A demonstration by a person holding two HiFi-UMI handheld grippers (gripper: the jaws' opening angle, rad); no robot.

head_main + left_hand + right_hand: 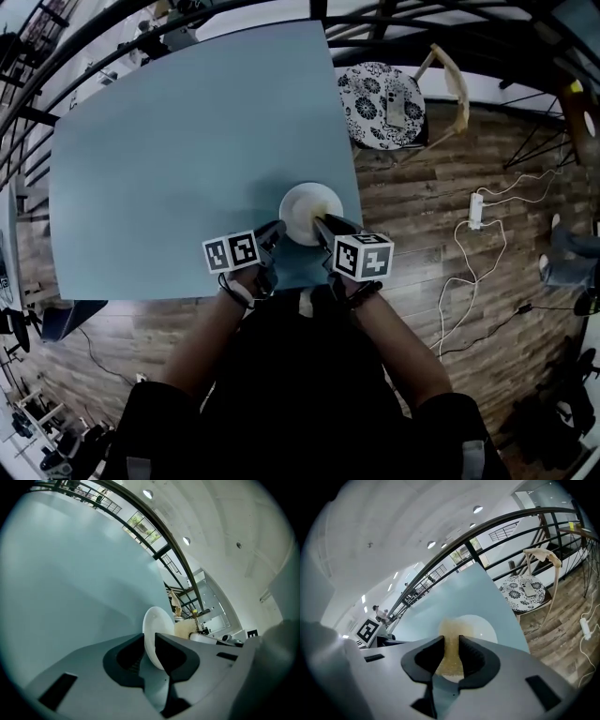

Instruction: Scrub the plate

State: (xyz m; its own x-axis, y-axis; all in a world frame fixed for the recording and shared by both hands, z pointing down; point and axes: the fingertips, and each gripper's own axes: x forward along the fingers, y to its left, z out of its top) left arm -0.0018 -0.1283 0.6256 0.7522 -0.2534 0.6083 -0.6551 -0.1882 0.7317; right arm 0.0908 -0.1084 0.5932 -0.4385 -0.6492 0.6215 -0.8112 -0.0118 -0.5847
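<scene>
head: overhead, steeply down | gripper views: close along jaws | shared: plate (pixel 309 212), table (pixel 169 159)

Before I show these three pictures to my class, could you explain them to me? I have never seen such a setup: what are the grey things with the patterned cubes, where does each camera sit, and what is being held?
There is no robot here. A person holds a two-jaw gripper in each hand, and the marker cubes are parts of those grippers. The head view looks down from a camera on the person's head. The other two views come from cameras riding on the grippers, each looking along its own jaws. A white plate sits on the blue-grey table. The left gripper is shut on the plate's rim. The right gripper is shut on a yellowish scrubbing pad, held at the plate.
</scene>
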